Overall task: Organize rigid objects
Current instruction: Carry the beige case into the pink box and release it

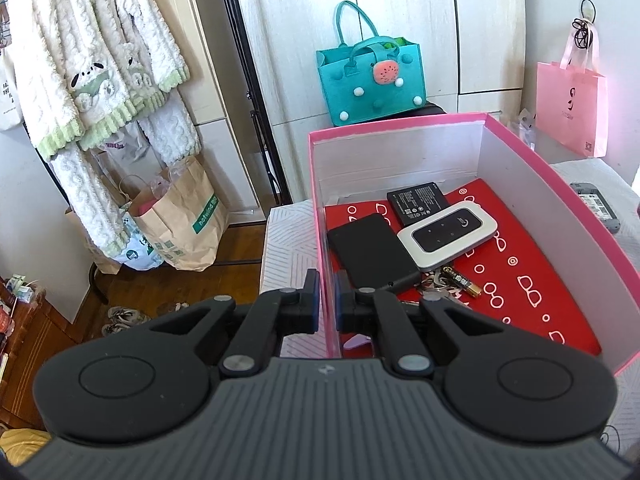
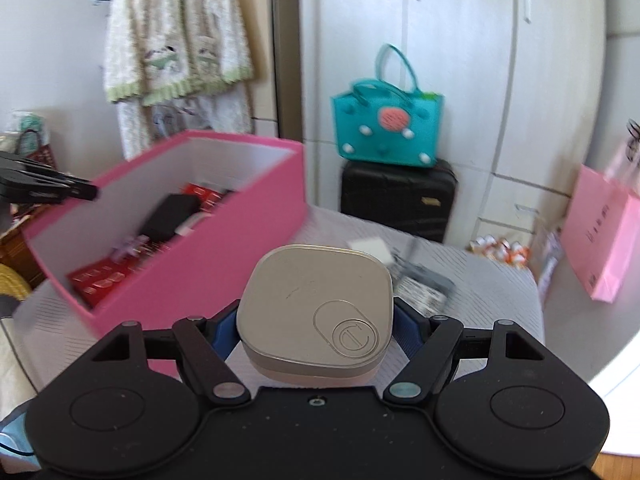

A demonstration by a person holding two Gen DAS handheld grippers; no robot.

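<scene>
pink box (image 1: 400, 132): 1 | black devices (image 1: 370, 254): 2 | white router (image 1: 448, 236): 1 | battery (image 1: 464, 282): 1 | silver case (image 2: 316, 304): 1

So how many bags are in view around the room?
4: a teal felt bag on the black suitcase, a pink paper bag hanging at right, and a brown paper bag and plastic bag under the hanging robe. Others may be hidden.

From the left wrist we look down along the fingers, close over the near wall of the pink box (image 1: 520, 184) and into it. From the right wrist we look down too, from farther back, seeing the box's side. Both views share the box and the teal bag (image 2: 386, 128), perhaps the same hanging robe.
</scene>
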